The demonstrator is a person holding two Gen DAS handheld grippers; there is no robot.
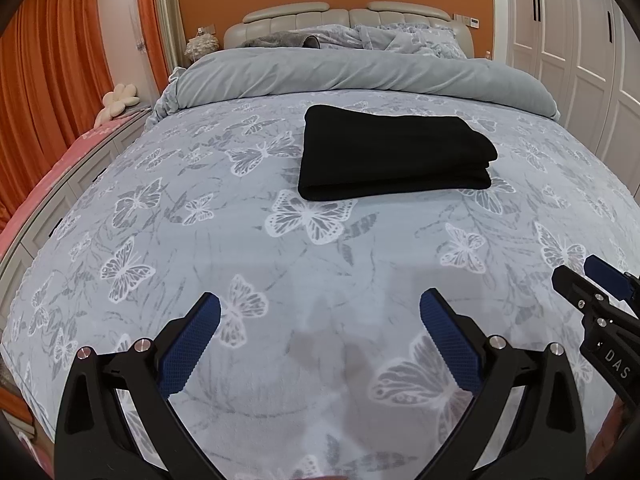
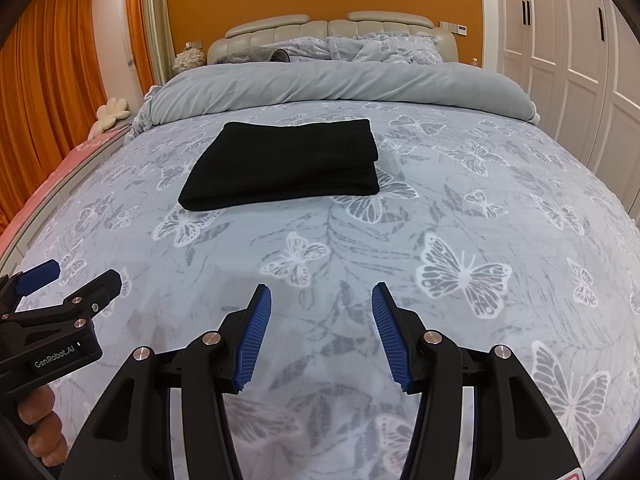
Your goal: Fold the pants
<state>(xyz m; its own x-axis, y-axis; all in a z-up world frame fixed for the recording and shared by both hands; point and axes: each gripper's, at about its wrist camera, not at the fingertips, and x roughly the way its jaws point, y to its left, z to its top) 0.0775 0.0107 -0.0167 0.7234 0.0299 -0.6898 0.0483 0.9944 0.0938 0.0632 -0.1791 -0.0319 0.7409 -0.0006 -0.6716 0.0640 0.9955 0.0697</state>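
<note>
While the pants lie as a neat black stack on the bed, toward its far half and just short of the rolled-back duvet, both grippers hover low over the near edge, well apart from the cloth. The left gripper has its jaws spread wide with nothing between them, and the right gripper is likewise released and empty. Judging by the squared layers, the folding looks finished or nearly so. The risk from here is undoing it: reaching back in and pinching only the top layer would likely peel it off the stack, and a jaw dragged across the plush bedspread could catch the fold's near edge and skew it. The soft bedding also gives under pressure, so pressing down beside the stack might tip its layers toward the right side, where the folds appear loosest. Each view adds something. The left wrist view shows the stack's right end bulging slightly, with the upper layers overhanging, and catches the right gripper only at the frame's right edge. The right wrist view shows the stack's near left corner lying flat and thin, and it alone shows the hand gripping the left tool's handle.
</note>
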